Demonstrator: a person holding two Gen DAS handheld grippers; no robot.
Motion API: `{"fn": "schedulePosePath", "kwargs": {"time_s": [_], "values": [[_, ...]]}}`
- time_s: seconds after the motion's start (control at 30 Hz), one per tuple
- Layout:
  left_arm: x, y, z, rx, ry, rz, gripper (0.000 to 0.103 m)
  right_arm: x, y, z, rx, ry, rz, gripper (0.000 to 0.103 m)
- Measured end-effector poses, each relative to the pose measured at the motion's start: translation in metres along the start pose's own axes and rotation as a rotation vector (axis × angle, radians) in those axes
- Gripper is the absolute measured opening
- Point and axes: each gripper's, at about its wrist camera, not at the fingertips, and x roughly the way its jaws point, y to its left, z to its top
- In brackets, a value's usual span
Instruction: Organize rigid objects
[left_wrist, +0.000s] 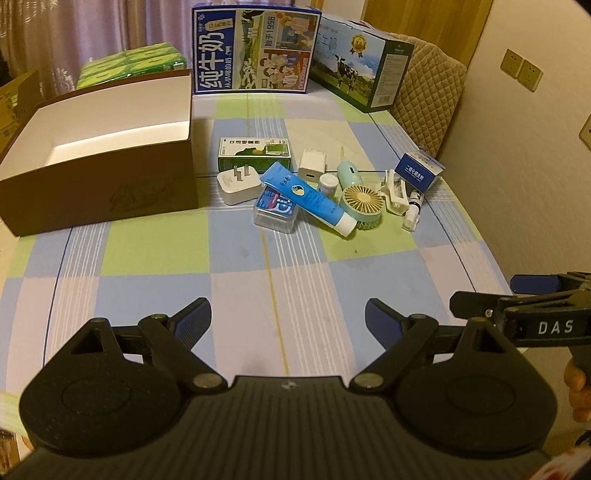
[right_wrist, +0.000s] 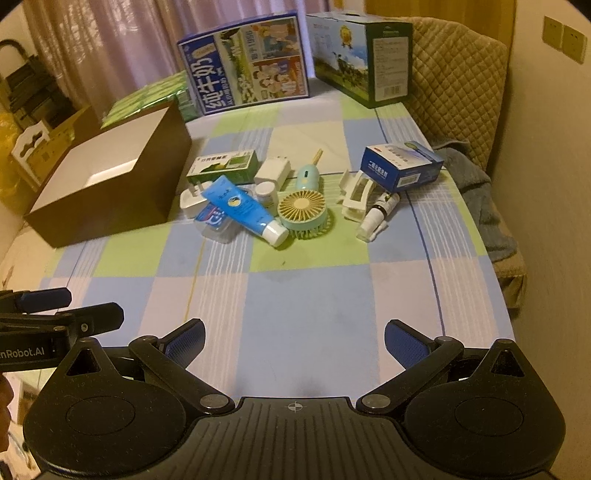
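Observation:
A pile of small items lies mid-table: a blue tube (left_wrist: 314, 199) (right_wrist: 245, 210), a green mini fan (left_wrist: 362, 205) (right_wrist: 304, 214), a white plug adapter (left_wrist: 236, 184), a white charger (left_wrist: 312, 166), a green medicine box (left_wrist: 255, 153) (right_wrist: 223, 166), a blue medicine box (left_wrist: 417, 171) (right_wrist: 400, 166), a white clip (right_wrist: 356, 197) and a small spray bottle (right_wrist: 376, 216). An open brown box (left_wrist: 99, 199) (right_wrist: 110, 199) with a white inside stands to their left. My left gripper (left_wrist: 288, 317) and right gripper (right_wrist: 293, 338) are open and empty, near the table's front edge.
Two milk cartons (left_wrist: 255, 51) (right_wrist: 364, 55) stand at the table's far edge, green packs (left_wrist: 129, 64) behind the brown box. A quilted chair (right_wrist: 458, 74) with a grey cloth (right_wrist: 480, 199) is at the right. The checked tablecloth (left_wrist: 258, 280) covers the table.

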Motion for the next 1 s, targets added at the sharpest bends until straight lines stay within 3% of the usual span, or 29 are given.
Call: {"fn": "schedulePosePath", "kwargs": {"time_s": [0.5, 0.8, 1.0], "values": [[0.047, 0.031, 0.046, 0.126, 0.04, -0.1, 0.086, 0.025, 0.001, 0.026, 0.147, -0.051, -0.046, 0.101], [0.072, 0.045, 0.058, 0.182, 0.065, -0.163, 0.081, 0.037, 0.004, 0.028, 0.218, -0.074, -0.134, 0.101], [0.085, 0.044, 0.063, 0.164, 0.082, -0.183, 0.079, 0.04, -0.007, 0.033, 0.232, -0.061, -0.156, 0.1]]}}
